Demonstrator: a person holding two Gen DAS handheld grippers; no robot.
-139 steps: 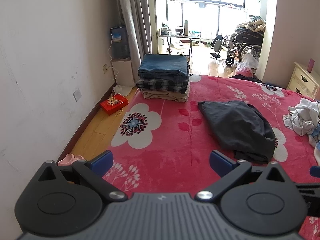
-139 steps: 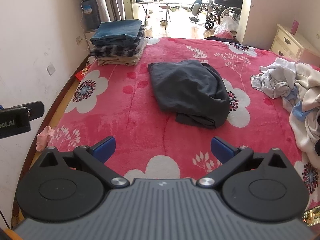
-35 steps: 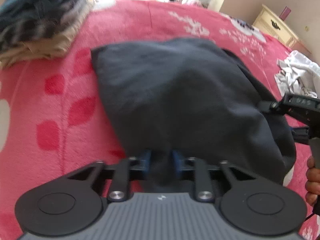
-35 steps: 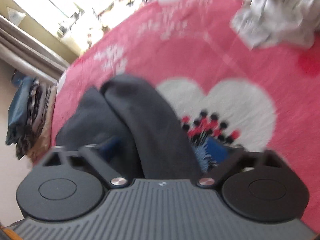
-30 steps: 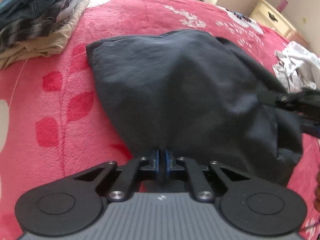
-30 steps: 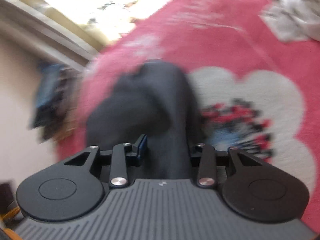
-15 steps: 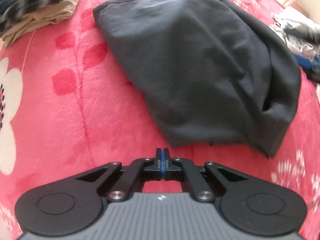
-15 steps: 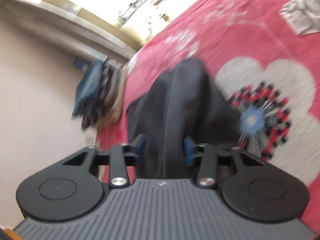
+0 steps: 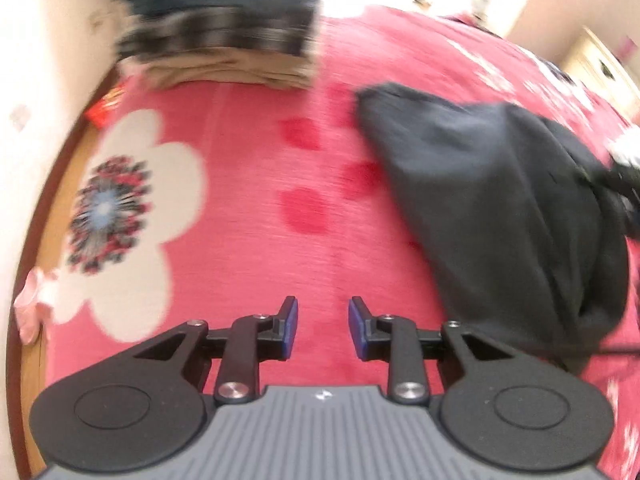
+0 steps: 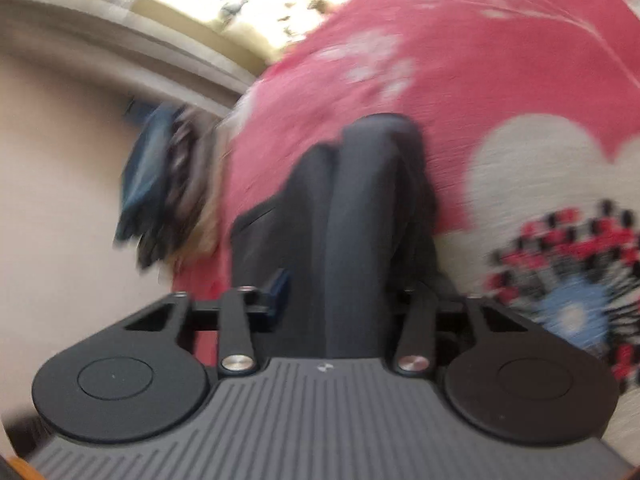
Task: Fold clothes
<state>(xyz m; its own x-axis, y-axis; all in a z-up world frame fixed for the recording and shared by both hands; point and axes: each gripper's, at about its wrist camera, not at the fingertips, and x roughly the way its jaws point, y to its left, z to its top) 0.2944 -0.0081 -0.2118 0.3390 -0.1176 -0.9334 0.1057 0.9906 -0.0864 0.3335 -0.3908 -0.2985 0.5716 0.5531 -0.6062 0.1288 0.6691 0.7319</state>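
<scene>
A dark grey garment (image 9: 500, 208) lies bunched on the red flowered blanket (image 9: 248, 240), to the right in the left wrist view. My left gripper (image 9: 323, 328) hovers over bare blanket to the left of it. Its jaws are opening and nothing is between them. In the blurred right wrist view, a thick fold of the dark garment (image 10: 360, 200) fills the gap of my right gripper (image 10: 344, 292). Those jaws are closing on the fold. The blue left pad (image 10: 280, 284) sits against the cloth, and the right pad is hidden behind it.
A stack of folded clothes (image 9: 224, 40) sits at the far end of the bed by the wall, also visible as a blurred stack (image 10: 160, 192). Pink slippers (image 9: 32, 300) lie on the floor at the bed's left edge. A cream nightstand (image 9: 600, 64) stands at the far right.
My left gripper let go of the garment's near edge, swung left over bare blanket and its jaws parted. My right gripper widened, then narrowed again around the fold.
</scene>
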